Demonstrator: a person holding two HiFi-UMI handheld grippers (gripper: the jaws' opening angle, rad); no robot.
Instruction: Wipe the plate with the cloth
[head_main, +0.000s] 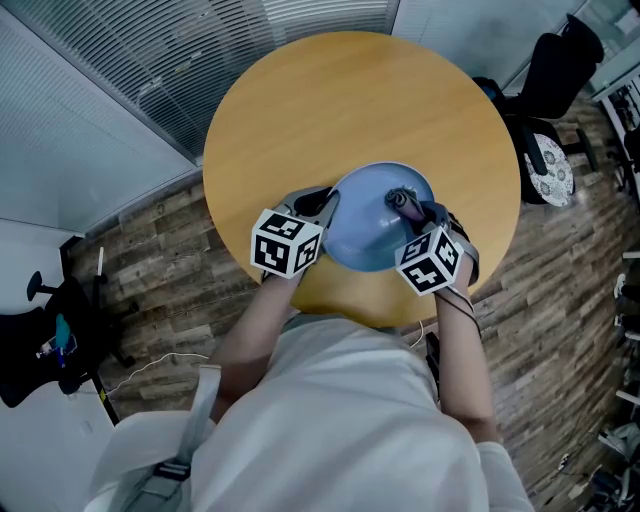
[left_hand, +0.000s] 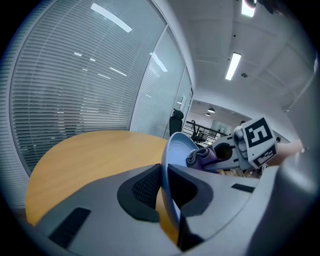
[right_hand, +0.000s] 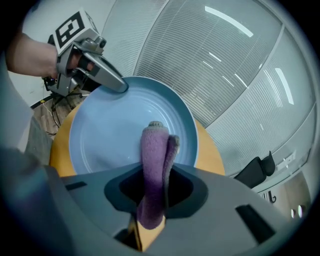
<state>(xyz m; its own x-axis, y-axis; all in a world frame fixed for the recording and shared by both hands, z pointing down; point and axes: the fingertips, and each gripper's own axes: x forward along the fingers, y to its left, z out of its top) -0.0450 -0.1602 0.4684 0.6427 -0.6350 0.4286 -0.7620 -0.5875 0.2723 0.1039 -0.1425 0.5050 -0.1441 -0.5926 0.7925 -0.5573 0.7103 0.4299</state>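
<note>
At lower centre of the head view, the blue plate stands tilted over the round wooden desk, its left rim clamped in the left tongs. The right tongs are clenched on a folded purple cloth, whose end lies against the plate's inner face, upper right

An office — blinds over glass walls, ceiling strip lights, a black swivel chair beside a round table.
</note>
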